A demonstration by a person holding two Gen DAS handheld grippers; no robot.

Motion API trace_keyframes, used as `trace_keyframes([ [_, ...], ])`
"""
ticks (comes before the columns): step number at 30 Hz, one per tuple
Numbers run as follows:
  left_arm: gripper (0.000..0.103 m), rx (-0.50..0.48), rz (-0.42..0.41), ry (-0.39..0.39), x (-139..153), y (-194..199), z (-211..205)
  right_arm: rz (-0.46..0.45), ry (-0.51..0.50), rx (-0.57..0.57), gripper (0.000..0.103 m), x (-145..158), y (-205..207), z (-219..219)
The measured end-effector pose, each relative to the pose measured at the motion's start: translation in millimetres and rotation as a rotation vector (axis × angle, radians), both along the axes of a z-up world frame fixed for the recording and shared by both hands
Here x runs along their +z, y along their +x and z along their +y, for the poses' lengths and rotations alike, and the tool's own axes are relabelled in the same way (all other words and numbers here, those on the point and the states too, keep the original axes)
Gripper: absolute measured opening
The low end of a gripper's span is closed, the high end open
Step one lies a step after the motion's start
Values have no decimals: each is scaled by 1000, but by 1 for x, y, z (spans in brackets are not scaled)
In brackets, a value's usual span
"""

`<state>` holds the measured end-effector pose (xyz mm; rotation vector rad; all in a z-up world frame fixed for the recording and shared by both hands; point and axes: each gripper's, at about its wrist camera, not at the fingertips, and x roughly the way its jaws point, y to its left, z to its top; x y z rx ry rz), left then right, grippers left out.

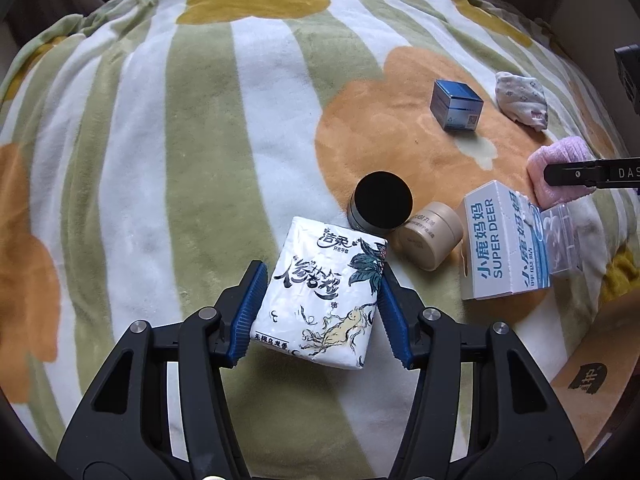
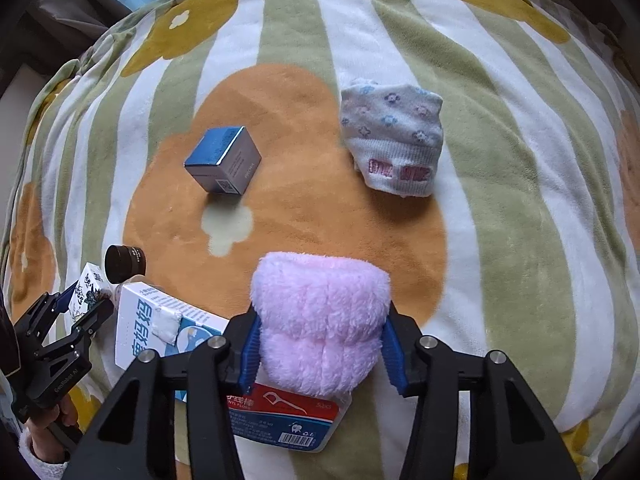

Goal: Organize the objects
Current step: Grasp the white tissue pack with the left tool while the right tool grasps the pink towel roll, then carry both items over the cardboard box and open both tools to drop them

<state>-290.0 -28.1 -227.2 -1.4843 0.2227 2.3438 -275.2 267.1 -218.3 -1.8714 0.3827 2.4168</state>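
We see left gripper (image 1: 320, 312) clamping tissue pack (image 1: 320, 296); right gripper (image 2: 320, 344) squeezing pink sock (image 2: 320, 320), floss pack (image 2: 284, 420) at 6 o'clock half hidden.

Each view is taken from a wrist camera just behind its tongs, aimed steeply down at the blanket (image 1: 168, 128) from close above. In the left view the tissue pack (image 1: 320, 292) fills the foreground; in the right view, the pink cloth (image 2: 320, 320). A middle strip is shared — the blue box (image 1: 456, 105) (image 2: 223, 160), the patterned sock (image 1: 522, 100) (image 2: 394, 140) and the white carton (image 1: 496, 240) (image 2: 160, 320) are seen in both, and each view catches the other tongs at its edge.
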Motion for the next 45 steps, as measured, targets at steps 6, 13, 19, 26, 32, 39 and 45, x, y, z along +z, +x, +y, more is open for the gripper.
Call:
trace_keyframes([
  [6, 51, -3, 60, 11, 43, 23, -1, 50, -9, -6, 42, 32, 14, 0],
  [13, 51, -36, 128, 29, 101, 69, 10, 133, -9, 35, 42, 91, 41, -16],
  [19, 51, -90, 187, 0, 133, 121, 30, 200, 4, 109, 42, 134, 81, -34],
  [26, 51, -139, 193, -16, 146, 183, 47, 213, -11, 221, 42, 157, 142, -51],
  [32, 51, -184, 163, -51, 134, 223, 62, 150, 2, 320, 42, 136, 185, -67],
  [39, 51, -211, 112, -49, 112, 250, 76, 121, -8, 372, 42, 116, 217, -78],
  [45, 51, -231, 71, -77, 89, 264, 84, 88, 29, 405, 42, 93, 231, -85],
])
